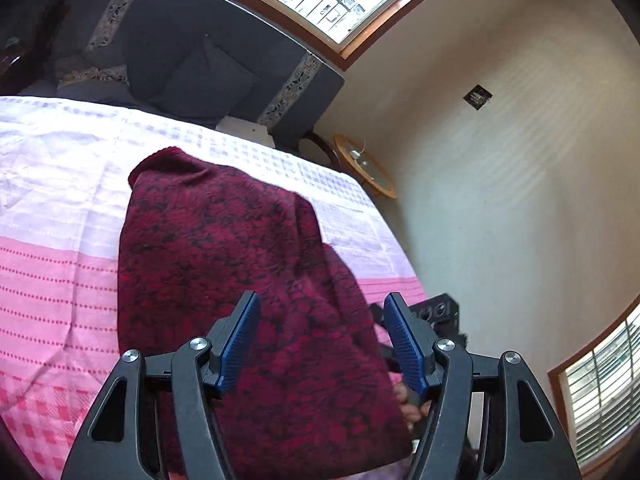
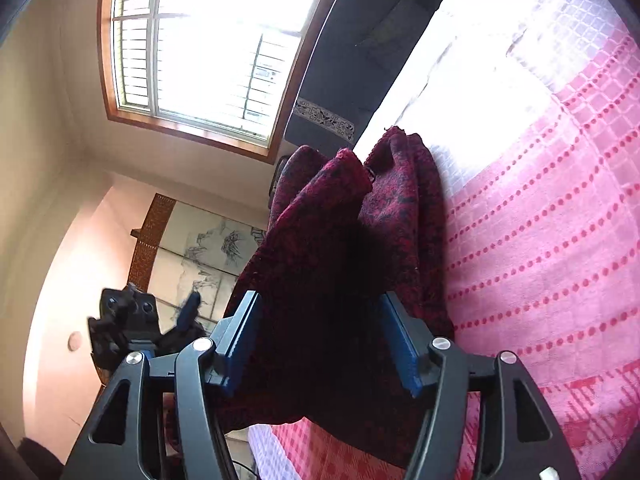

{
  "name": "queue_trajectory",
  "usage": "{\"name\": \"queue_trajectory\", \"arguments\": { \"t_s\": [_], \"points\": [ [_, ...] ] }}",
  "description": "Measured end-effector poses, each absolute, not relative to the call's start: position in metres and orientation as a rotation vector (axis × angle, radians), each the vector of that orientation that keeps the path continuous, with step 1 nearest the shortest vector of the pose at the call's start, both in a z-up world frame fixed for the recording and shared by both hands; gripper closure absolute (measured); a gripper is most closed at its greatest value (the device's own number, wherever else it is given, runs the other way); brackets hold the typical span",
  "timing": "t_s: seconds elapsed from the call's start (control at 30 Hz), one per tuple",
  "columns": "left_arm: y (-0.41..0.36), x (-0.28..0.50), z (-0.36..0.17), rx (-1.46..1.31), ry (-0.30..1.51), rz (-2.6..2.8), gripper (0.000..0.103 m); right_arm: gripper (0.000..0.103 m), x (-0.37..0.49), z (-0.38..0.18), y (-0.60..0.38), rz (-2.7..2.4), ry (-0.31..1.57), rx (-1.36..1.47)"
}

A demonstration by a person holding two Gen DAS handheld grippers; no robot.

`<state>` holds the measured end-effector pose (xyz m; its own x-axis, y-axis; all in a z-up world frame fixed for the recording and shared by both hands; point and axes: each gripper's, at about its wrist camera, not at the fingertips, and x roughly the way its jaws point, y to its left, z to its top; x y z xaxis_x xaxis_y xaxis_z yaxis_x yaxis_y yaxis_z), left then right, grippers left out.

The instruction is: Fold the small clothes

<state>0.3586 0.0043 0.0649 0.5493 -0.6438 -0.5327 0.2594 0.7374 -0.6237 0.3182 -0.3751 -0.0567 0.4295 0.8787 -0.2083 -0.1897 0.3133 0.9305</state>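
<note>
A: Where's the garment?

B: Dark red knit garment [image 1: 248,280] lies on the pink-and-white cloth [image 1: 60,280] covering the worktop, close to its right edge, already doubled over in thick layers. In the right wrist view [image 2: 352,280] it's bunched, a raised fold on top

A: Tongs?

B: My left tongs [image 1: 322,344] are wide, blue pads either side of the near end, nothing pinched. Right tongs [image 2: 320,344] are also wide, straddling the fabric, no grip that I can see

A: Which way does it run?

B: Long axis runs straight away from both tongs, near hem under them, narrow far end [image 1: 160,164] pointing toward the dark sofa [image 1: 192,52]. Can't tell if that end is a collar or a cuff

A: Which hand's nearer?

B: Both sit at the near end. Left is over the flat part, right over the bunched edge, roughly level. The other rig [image 2: 128,316] shows just left of the right tongs

A: Next?

B: My guess: pinch the near hem and carry it along that axis toward the far end. Thick knit may slip
</note>
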Motion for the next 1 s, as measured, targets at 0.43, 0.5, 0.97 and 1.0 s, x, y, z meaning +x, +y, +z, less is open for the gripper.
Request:
{"name": "queue_trajectory", "arguments": {
  "t_s": [0.43,0.5,0.97,1.0],
  "points": [
    [-0.071,0.316,-0.017,-0.343,0.780,-0.713,0.039,0.032,0.380,0.000,-0.307,0.753,1.018,0.634],
    [-0.071,0.311,-0.019,-0.330,0.772,-0.712,0.039,0.037,0.387,0.005,-0.287,0.729,1.037,0.527],
    [-0.027,0.315,-0.007,-0.376,0.726,-0.598,0.038,0.084,0.433,-0.003,-0.295,0.939,0.824,0.670],
    [-0.030,0.317,-0.015,-0.376,0.748,-0.598,0.038,0.082,0.438,-0.018,-0.298,0.933,0.867,0.687]
  ]
}}
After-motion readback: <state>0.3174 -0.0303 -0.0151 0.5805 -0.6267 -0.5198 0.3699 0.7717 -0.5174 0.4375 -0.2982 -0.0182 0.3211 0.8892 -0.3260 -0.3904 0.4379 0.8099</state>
